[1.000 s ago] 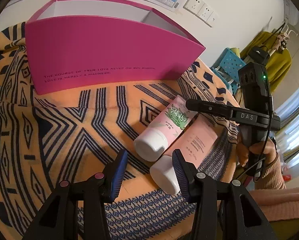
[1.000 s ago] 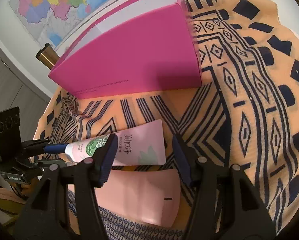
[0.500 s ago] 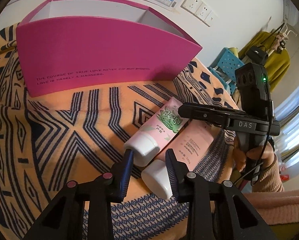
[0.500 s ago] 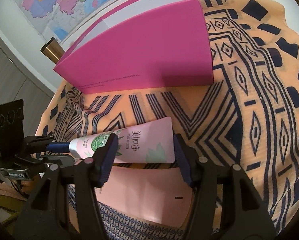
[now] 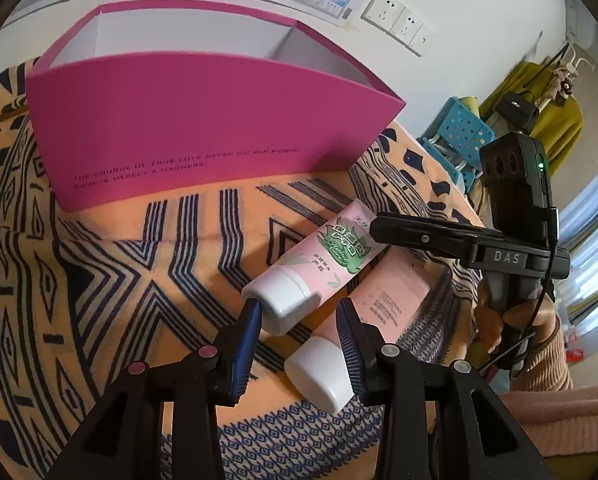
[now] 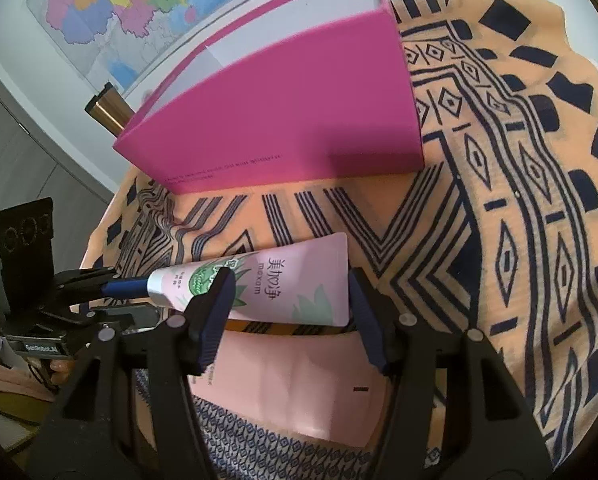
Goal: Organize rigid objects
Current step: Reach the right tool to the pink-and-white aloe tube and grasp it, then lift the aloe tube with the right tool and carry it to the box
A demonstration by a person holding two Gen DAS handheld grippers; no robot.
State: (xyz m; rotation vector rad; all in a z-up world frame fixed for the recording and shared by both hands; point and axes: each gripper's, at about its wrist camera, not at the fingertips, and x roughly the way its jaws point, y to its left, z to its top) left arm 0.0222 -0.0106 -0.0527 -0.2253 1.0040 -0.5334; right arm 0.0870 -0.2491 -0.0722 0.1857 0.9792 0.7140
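Plastic, and light by the look of it: the green-leaf tube (image 5: 323,264) lies on its side on the patterned orange cloth (image 5: 111,280), white cap toward the left gripper (image 5: 299,322), flat crimped tail toward the right gripper (image 6: 291,292). Just beside it, nearer the table edge, lies the plain pink tube (image 5: 363,320), and the two seem to touch along their lengths. Both sit in front of the open magenta box (image 5: 203,136), which stands clear of them on the cloth. I would judge the tube body soft and squeezable, glossy enough to slip, while the cap is stiff and round; the cap or the shoulder just behind it is the safer place to take hold, since a pinch mid-body would dent it and the thin tail would fold. The left gripper points steeply down at the caps, its jaws opening, one blue finger (image 5: 247,336) right at the leaf tube's cap, the other overlapping the plain tube's cap in the view; I cannot see any pad pressing. The right gripper, also angled down, has its fingers apart to either side of the leaf tube's tail, not clamped on it as far as its own view shows.
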